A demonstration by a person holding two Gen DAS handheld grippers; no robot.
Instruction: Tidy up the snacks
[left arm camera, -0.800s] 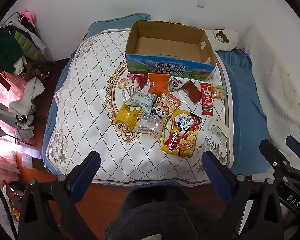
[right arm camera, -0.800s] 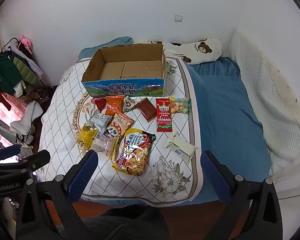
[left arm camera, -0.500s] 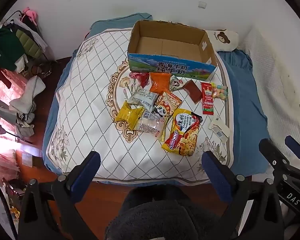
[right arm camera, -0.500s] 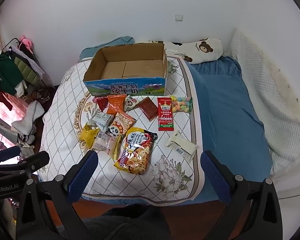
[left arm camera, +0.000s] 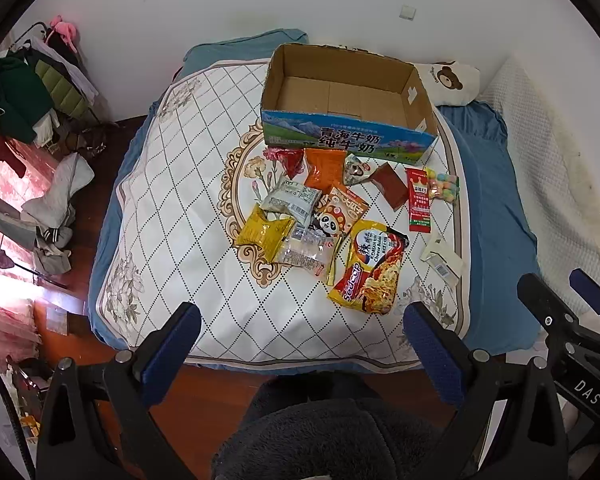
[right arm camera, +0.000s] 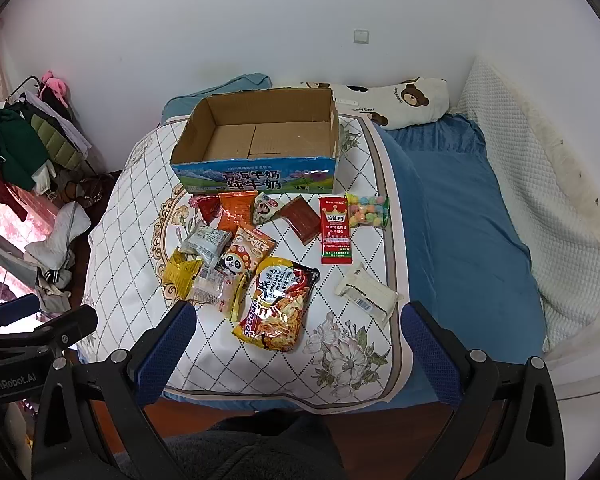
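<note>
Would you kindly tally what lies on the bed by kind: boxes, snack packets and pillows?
Cardboard box: 1
Snack packets: 12 plainly visible; a yellow edge may be another
Bear pillow: 1
Total: 14

The cardboard box has its near inner wall concealed by its own front panel. The clear wrapper is overlapped in part by the panda packet, and its print is too small to be read. The yellow packet is partly covered by neighbouring packets. The right gripper is cut off by the frame's right edge in the left wrist view. The clothes rack is truncated at the left edge.
</note>
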